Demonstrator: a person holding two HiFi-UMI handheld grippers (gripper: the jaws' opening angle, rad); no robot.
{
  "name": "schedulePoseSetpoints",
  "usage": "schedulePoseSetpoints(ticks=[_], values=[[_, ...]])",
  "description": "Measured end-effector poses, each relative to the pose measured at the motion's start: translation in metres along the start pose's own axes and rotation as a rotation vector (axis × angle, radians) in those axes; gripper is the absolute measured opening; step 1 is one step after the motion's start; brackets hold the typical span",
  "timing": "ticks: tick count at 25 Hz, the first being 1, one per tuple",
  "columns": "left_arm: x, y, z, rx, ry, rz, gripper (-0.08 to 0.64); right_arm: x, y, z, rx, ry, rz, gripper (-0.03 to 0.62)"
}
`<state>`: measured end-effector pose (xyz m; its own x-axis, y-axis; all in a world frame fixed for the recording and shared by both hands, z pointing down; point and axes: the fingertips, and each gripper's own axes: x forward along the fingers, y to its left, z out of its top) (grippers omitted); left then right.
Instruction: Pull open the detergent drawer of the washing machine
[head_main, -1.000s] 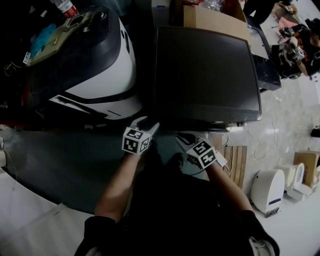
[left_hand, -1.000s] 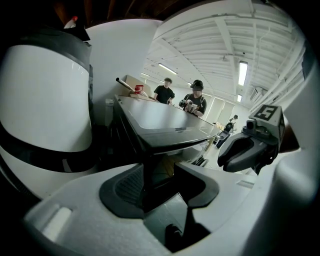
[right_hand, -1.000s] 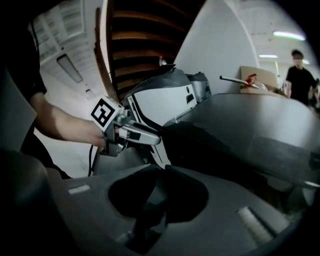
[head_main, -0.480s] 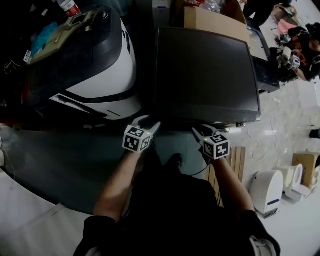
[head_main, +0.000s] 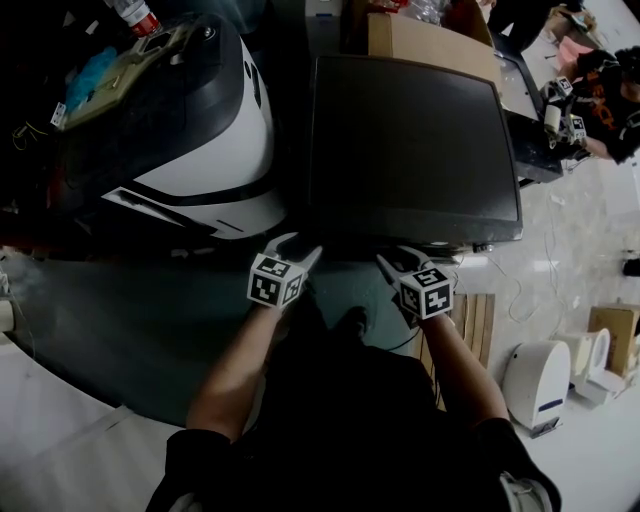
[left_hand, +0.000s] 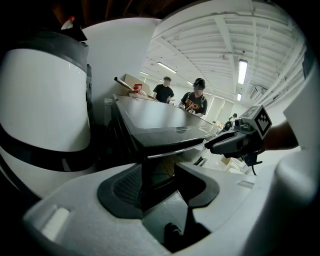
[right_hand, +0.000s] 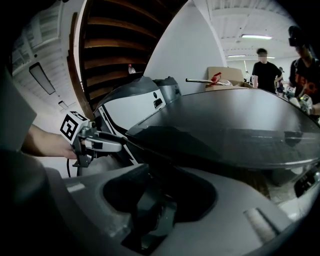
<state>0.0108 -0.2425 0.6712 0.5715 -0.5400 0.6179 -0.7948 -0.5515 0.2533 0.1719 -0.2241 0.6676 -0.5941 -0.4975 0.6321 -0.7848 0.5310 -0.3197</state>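
The washing machine is the dark box with a flat black top. From the head view its front face is hidden, and I cannot make out the detergent drawer in any view. My left gripper is at the front left corner of the machine, jaws apart, with the corner's edge just ahead of the gap. My right gripper is at the front edge further right. Its jaws are opening and nothing is between them. Each gripper shows in the other's view: the right gripper, the left gripper.
A white and black appliance stands close on the left. A cardboard box is behind the machine. A wooden pallet and a white device lie on the floor at the right. People stand at the back right.
My right gripper has moved to the right and up to the machine's front edge, rolling a little, and its jaws have spread. The left gripper has stayed put.
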Motion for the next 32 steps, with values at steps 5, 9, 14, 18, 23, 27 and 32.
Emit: schedulePoseSetpoints(ticks=[5,9,14,18,23,27,32], values=[[-0.005,-0.006,-0.005,-0.013,0.002,0.011,0.190,-0.005,0.004,-0.008,0.000,0.000,0.013,0.153],[-0.011,-0.012,-0.012,-0.027,0.000,0.025,0.190,-0.012,0.010,-0.016,-0.005,0.001,0.034,0.153],[-0.021,-0.023,-0.023,-0.048,-0.009,0.055,0.190,-0.022,0.020,-0.028,-0.025,0.009,0.067,0.153],[-0.028,-0.033,-0.034,-0.055,-0.008,0.081,0.190,-0.032,0.028,-0.042,-0.043,0.024,0.098,0.152],[-0.042,-0.047,-0.051,-0.073,-0.001,0.110,0.190,-0.045,0.043,-0.060,-0.045,0.039,0.128,0.152],[-0.048,-0.055,-0.058,-0.082,0.004,0.110,0.190,-0.053,0.050,-0.067,-0.029,0.035,0.130,0.152],[-0.052,-0.049,-0.060,-0.080,0.022,0.067,0.173,-0.053,0.050,-0.068,-0.001,0.050,0.142,0.141]])
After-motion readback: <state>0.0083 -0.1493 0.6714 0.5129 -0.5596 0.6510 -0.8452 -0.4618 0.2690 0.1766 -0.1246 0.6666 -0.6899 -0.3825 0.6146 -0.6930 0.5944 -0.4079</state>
